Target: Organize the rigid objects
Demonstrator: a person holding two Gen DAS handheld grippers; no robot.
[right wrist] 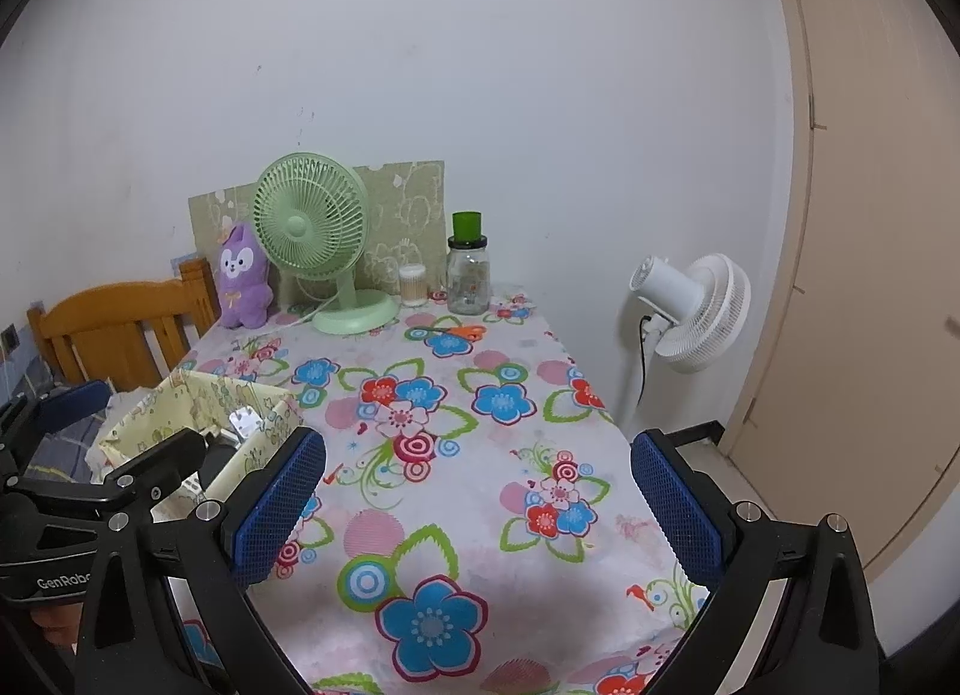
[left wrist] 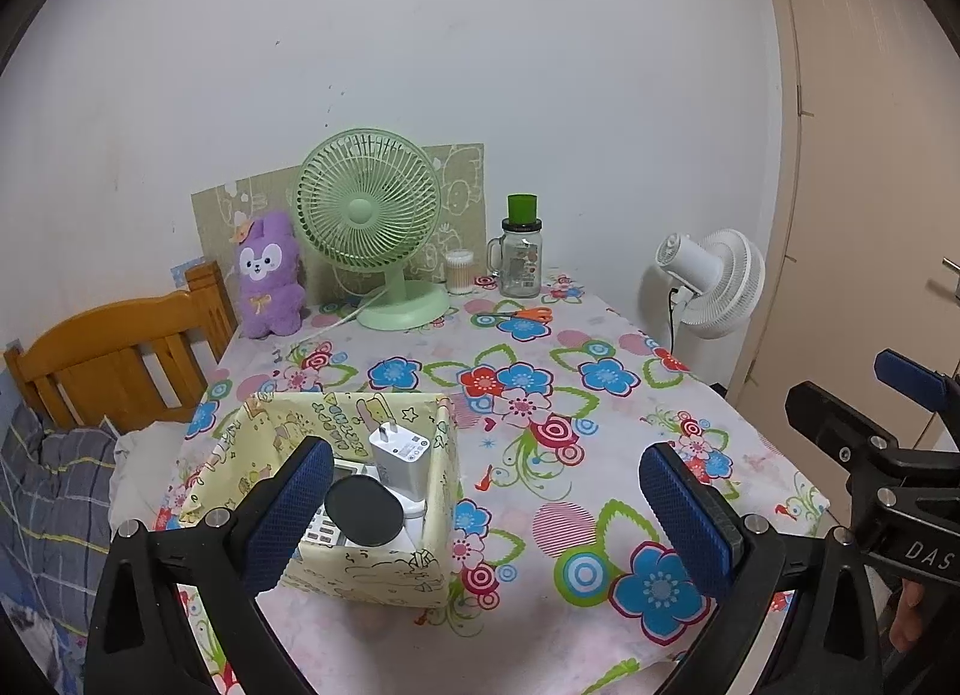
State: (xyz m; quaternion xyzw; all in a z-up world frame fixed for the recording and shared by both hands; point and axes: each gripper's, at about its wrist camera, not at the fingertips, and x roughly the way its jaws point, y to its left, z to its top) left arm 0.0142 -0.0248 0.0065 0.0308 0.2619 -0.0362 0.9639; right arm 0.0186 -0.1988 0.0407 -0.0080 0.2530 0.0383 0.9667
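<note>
While both hung wide open and empty over the floral worktop [right wrist: 480, 455], the left hand-held gripper [left wrist: 486, 509] sat by the fabric box [left wrist: 372, 569] holding a white charger [left wrist: 399, 458]; right hand-held gripper [right wrist: 477, 506] hovered nearby.

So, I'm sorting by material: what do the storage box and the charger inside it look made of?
Storage box: seemingly printed fabric, matte; its walls sag and crease. Charger: apparently hard white plastic, smooth with a slight sheen, and two metal prongs on top.

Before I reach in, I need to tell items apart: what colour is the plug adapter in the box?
White, clearest in the left wrist view.
</note>
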